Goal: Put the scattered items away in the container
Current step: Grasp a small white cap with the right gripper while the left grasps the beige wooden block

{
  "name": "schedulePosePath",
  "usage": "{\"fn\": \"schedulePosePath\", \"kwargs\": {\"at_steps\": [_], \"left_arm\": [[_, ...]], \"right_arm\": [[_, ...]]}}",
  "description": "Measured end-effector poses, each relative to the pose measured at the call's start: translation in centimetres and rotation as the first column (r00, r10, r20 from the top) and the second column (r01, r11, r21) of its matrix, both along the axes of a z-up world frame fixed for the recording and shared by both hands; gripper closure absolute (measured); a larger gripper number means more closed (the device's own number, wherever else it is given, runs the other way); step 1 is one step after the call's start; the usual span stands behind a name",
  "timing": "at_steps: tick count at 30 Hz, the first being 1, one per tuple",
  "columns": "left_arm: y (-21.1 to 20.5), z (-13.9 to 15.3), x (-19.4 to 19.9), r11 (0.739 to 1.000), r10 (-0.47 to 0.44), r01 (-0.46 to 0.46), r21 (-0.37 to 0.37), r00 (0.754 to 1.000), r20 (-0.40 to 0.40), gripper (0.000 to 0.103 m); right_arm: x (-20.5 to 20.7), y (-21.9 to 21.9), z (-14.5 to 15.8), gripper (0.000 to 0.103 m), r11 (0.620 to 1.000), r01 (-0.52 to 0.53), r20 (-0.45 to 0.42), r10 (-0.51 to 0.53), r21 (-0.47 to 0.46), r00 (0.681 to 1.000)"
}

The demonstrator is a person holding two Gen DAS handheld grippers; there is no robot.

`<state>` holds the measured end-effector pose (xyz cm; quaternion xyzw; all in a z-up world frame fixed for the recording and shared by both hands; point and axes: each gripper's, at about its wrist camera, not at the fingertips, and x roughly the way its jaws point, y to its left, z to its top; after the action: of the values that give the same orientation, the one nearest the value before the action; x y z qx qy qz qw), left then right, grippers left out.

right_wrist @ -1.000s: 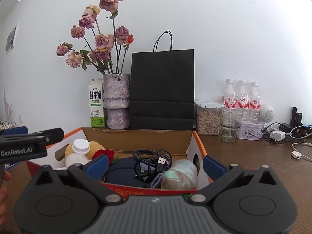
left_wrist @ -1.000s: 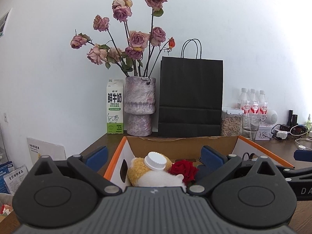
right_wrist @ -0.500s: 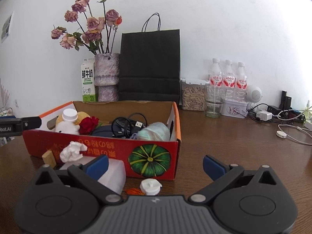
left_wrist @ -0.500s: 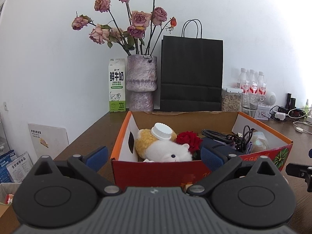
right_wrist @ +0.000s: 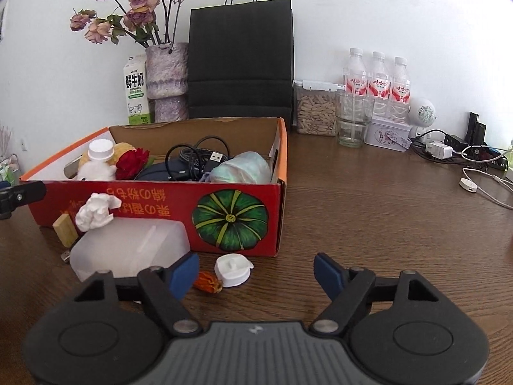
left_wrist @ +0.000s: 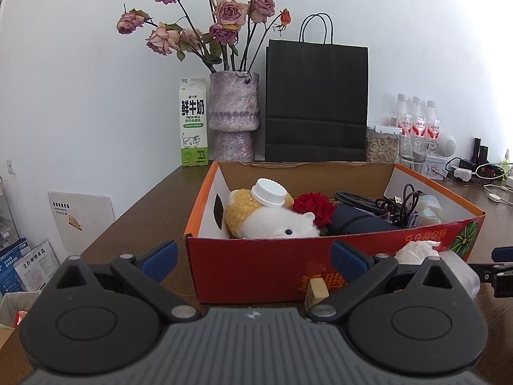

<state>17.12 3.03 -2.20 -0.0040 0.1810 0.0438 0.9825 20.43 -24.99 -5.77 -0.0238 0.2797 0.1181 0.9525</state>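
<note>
A red cardboard box (right_wrist: 154, 205) (left_wrist: 256, 266) holds a plush toy (left_wrist: 266, 221), a white-capped bottle (right_wrist: 99, 152), a red rose (right_wrist: 131, 163), black cables (right_wrist: 195, 157) and a wrapped bundle (right_wrist: 240, 168). In front of it on the table lie a translucent white box (right_wrist: 128, 247), a crumpled tissue (right_wrist: 94, 211), a small wooden block (right_wrist: 65, 229), a white cap (right_wrist: 232, 269) and an orange-brown piece (right_wrist: 207, 282). My right gripper (right_wrist: 256, 269) is open and empty just before the cap. My left gripper (left_wrist: 253, 256) is open and empty before the box's left front.
Behind the box stand a milk carton (left_wrist: 193, 122), a vase of dried roses (left_wrist: 234, 112) and a black paper bag (left_wrist: 315, 102). A seed jar (right_wrist: 315, 109), glasses, water bottles (right_wrist: 378, 80), a tin and chargers with cables (right_wrist: 449, 150) sit back right.
Both grippers have pulled back and down from over the box to the table in front of it. The loose items before the box have come into view.
</note>
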Motion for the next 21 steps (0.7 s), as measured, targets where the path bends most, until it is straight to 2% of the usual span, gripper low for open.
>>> {"fn": "schedulePosePath", "kwargs": {"at_steps": [7,11,13,16,21], "left_arm": [[-0.2,-0.1,0.1,1.0,0.0,0.0,0.007,1.0,-0.005,0.0],[-0.2,-0.1,0.1,1.0,-0.002,0.002,0.009,1.0,-0.005,0.0],[-0.2,-0.2,0.1,1.0,-0.003,0.003,0.011,1.0,-0.006,0.0],[-0.3,-0.2,0.1,1.0,-0.005,0.005,0.013,1.0,-0.009,0.0],[-0.5,-0.3,0.3,1.0,-0.019,0.02,0.019,0.999,-0.028,0.0]], "right_arm": [[1.8,0.7,0.1,0.053,1.0,-0.027,-0.048,0.028,0.016,0.998],[2.1,1.0,-0.5,0.061,1.0,-0.031,-0.079,0.031,0.003,0.996],[1.8,1.3,-0.5,0.078,0.999,-0.047,-0.072,0.046,-0.011,0.996],[1.3,1.3,-0.4,0.078,0.998,-0.061,-0.063,0.061,0.008,0.996],[0.3,0.6,0.1,0.078,0.999,-0.021,-0.011,0.021,0.03,1.0]]}}
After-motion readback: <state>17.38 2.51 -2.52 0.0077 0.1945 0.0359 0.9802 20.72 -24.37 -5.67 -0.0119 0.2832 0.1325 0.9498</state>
